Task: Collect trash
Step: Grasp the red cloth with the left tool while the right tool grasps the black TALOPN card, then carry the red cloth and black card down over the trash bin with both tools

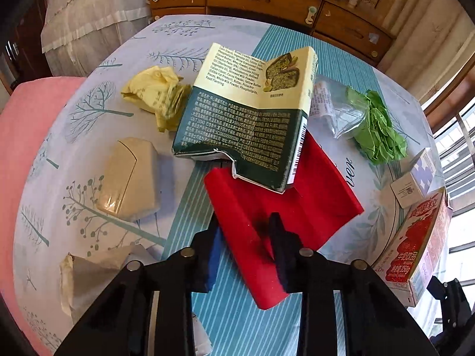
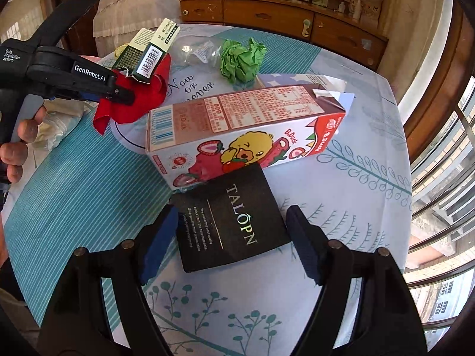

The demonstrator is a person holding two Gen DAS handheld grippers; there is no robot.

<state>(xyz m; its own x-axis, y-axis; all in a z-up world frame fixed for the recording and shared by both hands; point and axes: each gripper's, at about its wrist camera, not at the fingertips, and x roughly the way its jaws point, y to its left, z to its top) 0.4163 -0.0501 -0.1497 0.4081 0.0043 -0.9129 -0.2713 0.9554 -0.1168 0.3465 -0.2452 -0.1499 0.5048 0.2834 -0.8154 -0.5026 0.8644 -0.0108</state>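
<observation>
1. The left gripper (image 1: pixel 246 249) is clamping a folded red cloth (image 1: pixel 314 195); its jaws are standing narrow with the fabric pinched between the pads, and the right wrist view shows the cloth bunching at the fingertips (image 2: pixel 118 95).
2. The cloth is running up and away from the left gripper, its long axis slanting from lower left to upper right in the left wrist view, with its far end tucked under a dark green box (image 1: pixel 237 124).
3. That box is lying flattened and torn at its near edge, cream top pointing away towards the cabinet (image 1: pixel 261 0).
4. The right gripper (image 2: pixel 231 243) is hanging with its jaws wide apart, a black card (image 2: pixel 234 222) lying on the table between them; the pads are not touching it.
5. The card's long axis is pointing away from the right gripper, its far edge meeting a strawberry milk carton (image 2: pixel 246 136).
6. The carton is lying on its side, long axis crosswise, its opened top pointing right.
7. Beyond it a green paper ball (image 2: pixel 242 60) is sitting beside a clear plastic bag (image 2: pixel 199 50).
8. Left of the green box, a yellow paper wad (image 1: pixel 157 95) and a beige box (image 1: pixel 130 178) are resting on the tablecloth (image 1: pixel 184 41).
9. A person's hand (image 2: pixel 17 145) is gripping the left gripper's handle.
</observation>
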